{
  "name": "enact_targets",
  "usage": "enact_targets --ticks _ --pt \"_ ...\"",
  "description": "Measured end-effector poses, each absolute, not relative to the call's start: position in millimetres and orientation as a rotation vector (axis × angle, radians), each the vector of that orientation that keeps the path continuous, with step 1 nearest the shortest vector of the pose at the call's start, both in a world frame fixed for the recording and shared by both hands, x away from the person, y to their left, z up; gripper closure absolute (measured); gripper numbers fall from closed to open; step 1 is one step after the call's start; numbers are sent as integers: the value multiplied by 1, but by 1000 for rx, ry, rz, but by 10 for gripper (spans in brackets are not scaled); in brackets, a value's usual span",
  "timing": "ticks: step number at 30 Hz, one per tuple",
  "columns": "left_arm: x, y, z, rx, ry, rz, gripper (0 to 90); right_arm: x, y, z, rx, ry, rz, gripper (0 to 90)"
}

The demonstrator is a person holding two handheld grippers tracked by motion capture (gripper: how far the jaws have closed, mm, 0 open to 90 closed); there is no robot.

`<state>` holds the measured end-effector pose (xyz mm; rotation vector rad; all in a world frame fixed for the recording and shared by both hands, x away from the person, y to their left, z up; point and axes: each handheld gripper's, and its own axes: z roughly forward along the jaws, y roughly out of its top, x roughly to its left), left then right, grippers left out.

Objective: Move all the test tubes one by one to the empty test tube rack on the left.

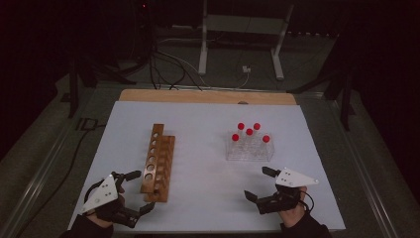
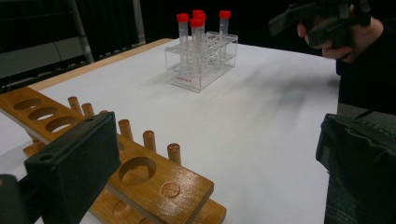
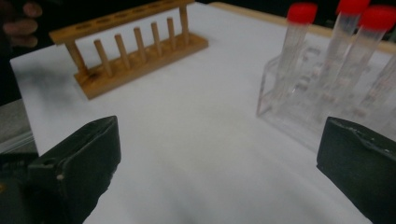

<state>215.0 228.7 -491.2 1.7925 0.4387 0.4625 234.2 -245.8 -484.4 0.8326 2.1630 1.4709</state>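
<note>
tubes (image 3: 343,60): blurred, caps cut by top edge | wooden rack (image 2: 140,172): near end hidden behind tool

One wooden test-tube rack (image 1: 157,164), six holes visible in its top rail. One clear plastic tube rack (image 1: 250,149). Four red-capped tubes (image 1: 249,132) standing in it. Two hand-held grippers: left gripper (image 1: 140,190), right gripper (image 1: 259,183).

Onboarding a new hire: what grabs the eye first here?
The red-capped tubes in a clear rack on the white table's right half stand out most. Left of them stands an empty wooden rack. At the near edge, the left tool and right tool wait open, holding nothing.
</note>
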Motion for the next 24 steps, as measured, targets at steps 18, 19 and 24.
enact_targets --ticks 18,19,24 --pt "215 229 -491 1791 439 465 4 253 -254 -442 835 2017 1455 0" --pt "215 229 -491 1791 439 467 4 255 -255 -440 836 2011 1455 0" --pt "215 230 -491 1787 441 465 4 264 -260 -433 862 1976 1443 0"
